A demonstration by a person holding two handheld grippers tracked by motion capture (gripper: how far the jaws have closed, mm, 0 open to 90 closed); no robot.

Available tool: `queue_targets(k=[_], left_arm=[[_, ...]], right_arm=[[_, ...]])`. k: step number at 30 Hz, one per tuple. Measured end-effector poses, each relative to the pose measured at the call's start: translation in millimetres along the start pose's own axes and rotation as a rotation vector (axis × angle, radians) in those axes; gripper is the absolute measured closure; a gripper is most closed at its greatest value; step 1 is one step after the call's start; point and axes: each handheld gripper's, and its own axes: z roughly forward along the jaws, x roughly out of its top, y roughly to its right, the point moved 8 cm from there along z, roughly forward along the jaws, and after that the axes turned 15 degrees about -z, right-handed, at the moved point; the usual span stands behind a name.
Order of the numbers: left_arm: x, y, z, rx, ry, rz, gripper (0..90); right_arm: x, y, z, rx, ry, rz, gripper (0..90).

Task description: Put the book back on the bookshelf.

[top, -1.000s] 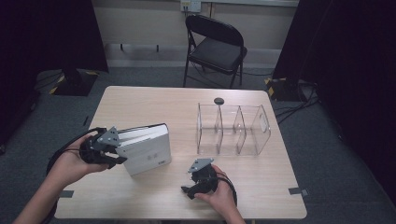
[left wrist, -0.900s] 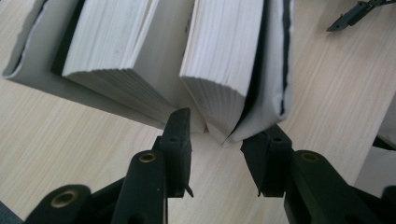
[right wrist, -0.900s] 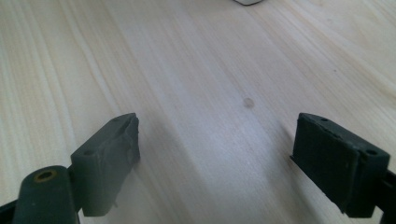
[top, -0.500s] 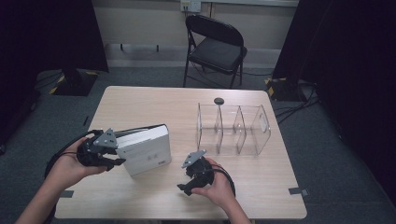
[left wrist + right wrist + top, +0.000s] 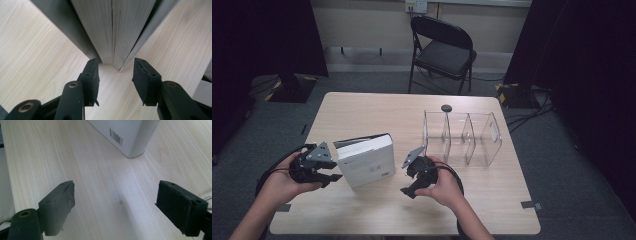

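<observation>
A thick white hardcover book stands on the pale wooden table near its front left corner. From above, the left gripper sits at the book's left end. The left gripper view reveals the page block and that the jaws, which have just been opening, flank the book's corner without pressing it. The right gripper stands wide apart over bare wood, holding nothing, and its view shows the book's barcode, too small to read. The book's upper part is cut off there.
</observation>
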Motion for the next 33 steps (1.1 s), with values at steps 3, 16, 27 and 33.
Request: queue_targets(k=[3,16,27,33], left_arm=[[-3.7,0.4,1.5,0.003,0.006,-0.005,54.0],[-28.2,5.7,27.3,-0.019,-0.001,-0.039,49.0],[-42.2,6.5,45.0,-0.018,0.021,-0.058,42.6],[-55.7,10.1,58.0,-0.066,0.031,-0.11,37.7]], right_arm=[[5.6,1.7,-5.9,0.011,-0.011,-0.008,14.3],[22.1,15.0,-35.1,0.007,-0.03,-0.036,14.3],[29.8,31.5,-55.1,0.002,-0.051,-0.031,14.4],[39.0,37.7,-61.3,-0.007,-0.066,-0.053,14.4]])
